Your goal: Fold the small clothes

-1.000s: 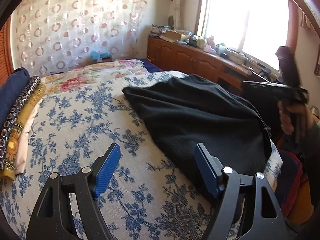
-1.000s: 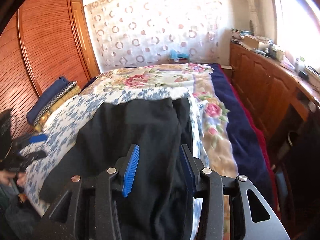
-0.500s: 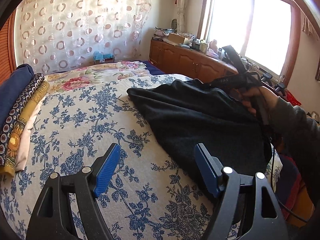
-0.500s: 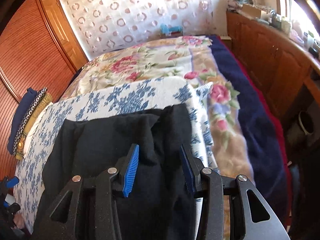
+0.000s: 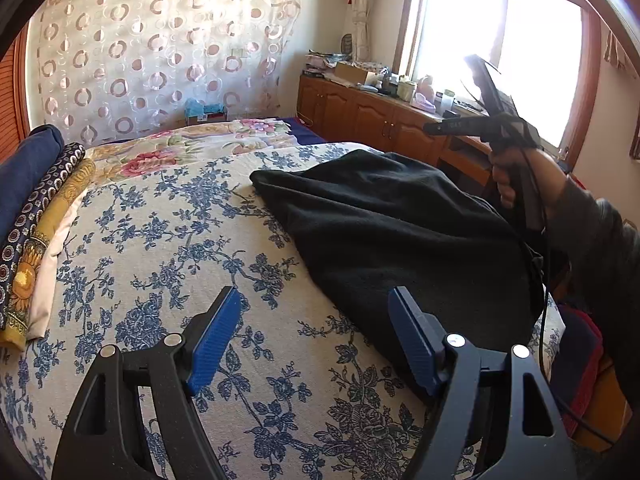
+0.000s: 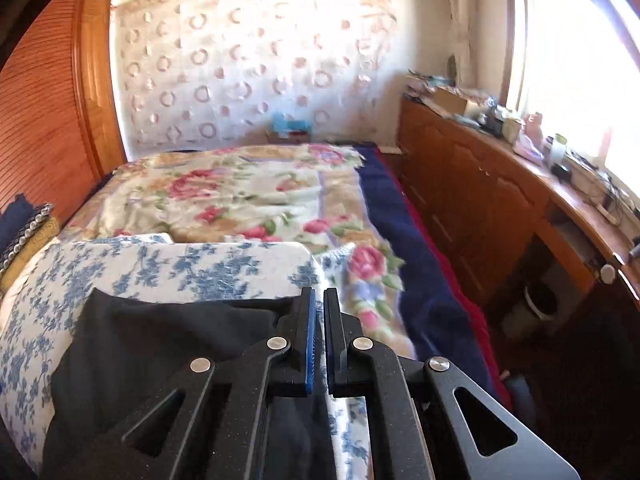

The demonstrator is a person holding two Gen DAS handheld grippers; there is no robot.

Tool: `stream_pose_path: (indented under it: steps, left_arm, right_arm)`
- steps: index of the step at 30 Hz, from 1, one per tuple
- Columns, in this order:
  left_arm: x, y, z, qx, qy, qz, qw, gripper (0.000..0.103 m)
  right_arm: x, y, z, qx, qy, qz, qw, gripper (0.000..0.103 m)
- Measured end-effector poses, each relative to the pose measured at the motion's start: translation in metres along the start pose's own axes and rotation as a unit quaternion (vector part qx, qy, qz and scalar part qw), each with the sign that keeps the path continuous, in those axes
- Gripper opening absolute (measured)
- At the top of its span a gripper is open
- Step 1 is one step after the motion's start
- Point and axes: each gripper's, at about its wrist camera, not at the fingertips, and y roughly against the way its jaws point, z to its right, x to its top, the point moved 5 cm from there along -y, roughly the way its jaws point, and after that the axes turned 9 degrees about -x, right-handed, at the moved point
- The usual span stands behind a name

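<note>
**Right hand-held gripper closing up and lifting off the black garment**

Since half a second ago the right hand-held gripper (image 6: 319,336) has gone from spread fingers to fingers nearly pressed together, and in the left wrist view it is now being held up above the far side of the bed rather than down on the cloth. The black garment (image 5: 400,232) is lying much as it was.

At the left edge of the bed, a stack of folded cloths (image 5: 36,208) is sitting: dark blue, a patterned navy one, a yellow one and a pale one, side by side. The blue-flowered bedspread (image 5: 160,248) is covering the near part of the bed, with a rose-patterned blanket (image 6: 248,196) spreading beyond it.

The left hand-held gripper (image 5: 314,340) is hovering low over the bedspread with its blue pads wide apart, gripping nothing; its right pad is standing just at the near edge of the black garment.

The black garment is lying crumpled on the right half of the bedspread, reaching to the bed's right edge. In the right wrist view the right hand-held gripper is sitting over the garment's far right corner, only a thin slit showing between its blue pads; whether any cloth is caught there I cannot tell.

Further right, a wooden cabinet (image 6: 480,208) with clutter on top is running under the bright window (image 5: 500,52).
</note>
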Motion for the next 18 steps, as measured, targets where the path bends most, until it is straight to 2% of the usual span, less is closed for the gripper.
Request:
stream_pose_path:
  steps: [2,5,11,13,15,18]
  left_arm:
    - [0.000,-0.001,0.003,-0.001,-0.004,-0.004,1.0000,0.077]
    - [-0.001,-0.004,0.005,-0.003,-0.005,-0.009,0.9999,0.077]
    - [-0.004,-0.009,0.013,-0.012,-0.008,-0.017,0.9998,0.077]
    - [-0.006,-0.010,0.017,-0.016,-0.012,-0.021,0.9996,0.077]
    - [-0.008,-0.012,0.021,-0.018,-0.017,-0.025,0.9994,0.077]
    - [-0.010,-0.015,0.025,-0.021,-0.022,-0.030,0.9991,0.077]
  right_arm:
    - [-0.004,0.004,0.000,0.002,0.003,-0.001,1.000,0.004]
    - [-0.011,0.014,-0.002,0.045,0.009,-0.013,0.999,0.007]
    - [-0.034,0.039,0.006,0.078,0.034,-0.020,0.996,0.015]
    - [-0.041,0.055,0.018,0.090,0.032,-0.019,0.995,0.026]
    - [-0.056,0.068,0.022,0.096,0.032,-0.015,0.995,0.043]
    - [-0.079,0.087,0.028,0.098,0.046,-0.014,0.994,0.051]
